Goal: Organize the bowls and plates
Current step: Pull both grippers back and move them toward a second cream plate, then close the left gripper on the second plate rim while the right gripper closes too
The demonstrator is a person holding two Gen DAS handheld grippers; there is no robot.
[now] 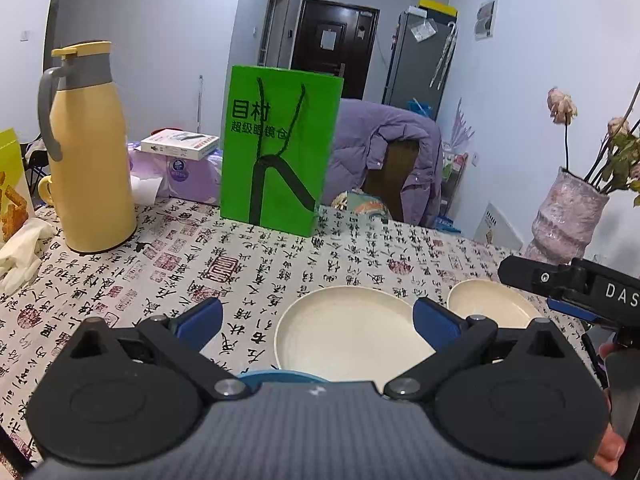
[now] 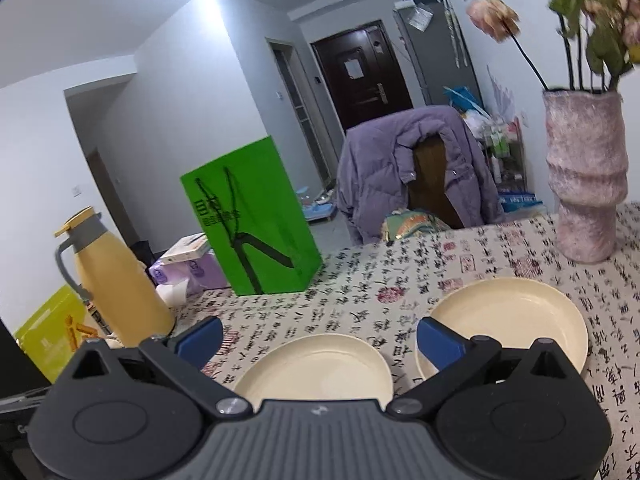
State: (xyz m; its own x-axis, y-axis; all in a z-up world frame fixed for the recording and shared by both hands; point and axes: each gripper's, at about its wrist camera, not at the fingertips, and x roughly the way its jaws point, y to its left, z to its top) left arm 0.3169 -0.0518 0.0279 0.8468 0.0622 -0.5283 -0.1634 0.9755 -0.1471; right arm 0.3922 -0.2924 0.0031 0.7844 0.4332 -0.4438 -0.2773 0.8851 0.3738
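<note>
Two cream plates [image 2: 316,364] [image 2: 516,320] lie side by side near the green bag [image 2: 256,220]; one blue bowl rim [image 1: 280,376] is partly hidden. Left gripper [image 1: 318,320] and right gripper [image 2: 320,338] both gape wide, holding nothing.

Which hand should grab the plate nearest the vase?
Probably the right gripper: its open fingers sit beside that plate, near the vase. The left gripper faces the other plate.
</note>
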